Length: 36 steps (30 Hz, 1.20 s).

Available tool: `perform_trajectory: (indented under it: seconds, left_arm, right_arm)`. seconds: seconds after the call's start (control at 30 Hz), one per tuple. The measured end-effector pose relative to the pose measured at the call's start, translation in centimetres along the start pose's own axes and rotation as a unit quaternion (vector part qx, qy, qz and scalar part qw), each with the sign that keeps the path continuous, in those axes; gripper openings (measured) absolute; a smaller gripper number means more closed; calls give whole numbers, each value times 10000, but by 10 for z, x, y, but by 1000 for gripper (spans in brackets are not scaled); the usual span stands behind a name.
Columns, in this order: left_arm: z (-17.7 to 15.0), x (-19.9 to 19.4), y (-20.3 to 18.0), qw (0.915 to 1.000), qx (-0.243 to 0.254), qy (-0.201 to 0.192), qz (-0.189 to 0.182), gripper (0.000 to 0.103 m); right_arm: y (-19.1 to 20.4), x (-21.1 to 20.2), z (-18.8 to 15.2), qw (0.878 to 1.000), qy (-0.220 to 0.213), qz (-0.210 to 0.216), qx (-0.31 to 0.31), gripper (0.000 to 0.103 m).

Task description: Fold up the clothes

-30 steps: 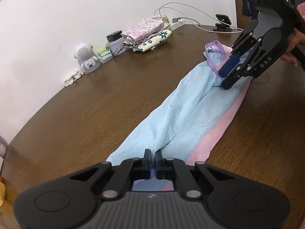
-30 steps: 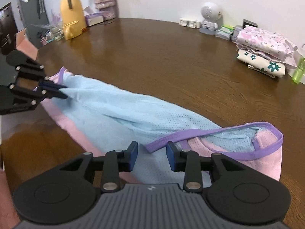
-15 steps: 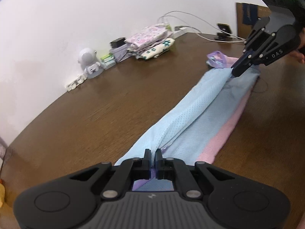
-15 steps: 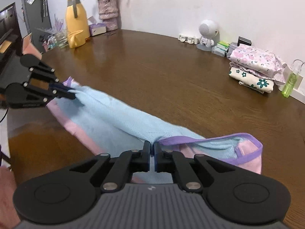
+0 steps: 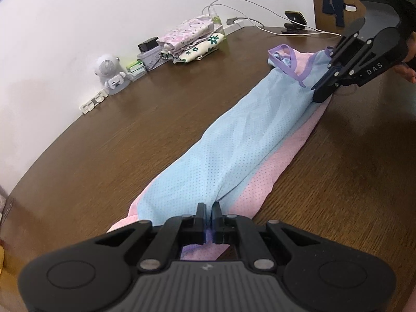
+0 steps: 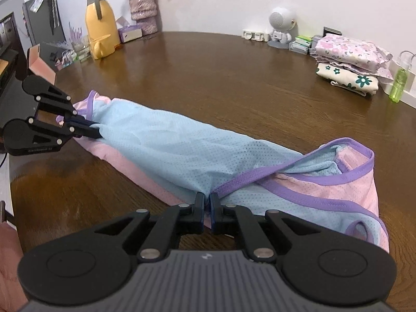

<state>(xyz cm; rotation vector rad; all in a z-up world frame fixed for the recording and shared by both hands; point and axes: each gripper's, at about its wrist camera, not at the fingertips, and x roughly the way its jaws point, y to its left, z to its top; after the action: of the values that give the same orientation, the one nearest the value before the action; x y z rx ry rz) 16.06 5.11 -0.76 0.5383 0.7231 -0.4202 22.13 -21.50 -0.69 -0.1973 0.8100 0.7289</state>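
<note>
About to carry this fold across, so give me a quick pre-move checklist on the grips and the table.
1. Left gripper jaws shut on the garment at its hem end: ok.
2. Right gripper jaws shut on the blue layer by the purple trim: ok.
3. Blue layer lying over the pink layer between the grips: ok, some wrinkles.
4. Table bare on the far side of the garment: ok.
5. Folded stack and green bottle apart from the garment: ok.
6. How many layers each grip holds: cannot tell.
</note>
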Motion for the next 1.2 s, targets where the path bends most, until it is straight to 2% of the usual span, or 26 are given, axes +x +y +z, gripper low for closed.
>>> perform_trajectory:
  seconds: [0.03,0.07,0.1,0.13,0.23,0.27,0.3,0.33,0.4,0.5,0.6,0.7,0.77,0.83,0.93,1.0,1.1,1.17,1.2]
  left_arm:
    - [-1,-4,3,10000,-98,-8,14,31]
    - [-4,-11,6,9996,-255,-75,72,44]
    - [-8,-18,10,9989,-422,-163,145,65]
    - [-12,-29,15,9971,-654,-331,218,77]
    - [-21,-53,26,9868,-1356,-804,357,91]
    - [-22,-56,28,9820,-1588,-921,439,92]
    - [-23,-60,31,9764,-1819,-1037,522,93]
    - [-22,-60,32,9708,-2037,-1112,600,93]
    - [-19,-55,34,9607,-2434,-1141,693,94]
    - [-11,-40,38,9430,-3130,-899,681,94]
    - [-10,-30,40,9311,-3553,-654,515,94]
    - [-9,-20,44,9287,-3649,-492,447,94]
    - [-9,-13,48,9269,-3703,-452,421,90]
    - [-13,-5,53,9240,-3783,-382,415,70]
    - [-20,7,62,9189,-3915,-267,411,48]
    - [-26,10,68,9162,-3966,-227,522,45]
    - [-37,9,80,9104,-4072,-184,702,44]
    - [-44,3,92,8981,-4334,-253,704,45]
    - [-48,-2,99,8906,-4482,-327,699,48]
  right_arm:
    - [-2,-3,-1,9999,-65,42,90,13]
    - [-2,-9,-3,9997,-166,62,189,18]
    - [-3,-15,-5,9992,-280,73,283,34]
    - [0,-23,-8,9983,-445,48,360,53]
    - [7,-40,-12,9940,-943,-15,551,80]
    - [10,-43,-12,9919,-1106,-19,616,86]
    - [13,-46,-12,9896,-1270,-23,682,99]
    - [16,-49,-11,9870,-1430,-26,736,103]
    - [28,-45,-4,9823,-1672,-188,820,103]
    - [48,-31,11,9767,-1655,-984,942,103]
    - [55,-15,25,9859,-1336,-743,679,103]
    - [56,-3,32,9885,-1159,-685,694,103]
    - [53,4,34,9887,-1101,-688,748,103]
    - [51,13,36,9889,-967,-806,790,103]
    - [51,24,34,9870,-784,-1137,821,98]
    - [45,26,29,9872,-686,-1121,906,88]
    - [36,32,20,9866,-537,-1154,1021,87]
    - [30,37,15,9853,-414,-1255,1079,88]
    - [29,37,13,9856,-401,-1263,1051,92]
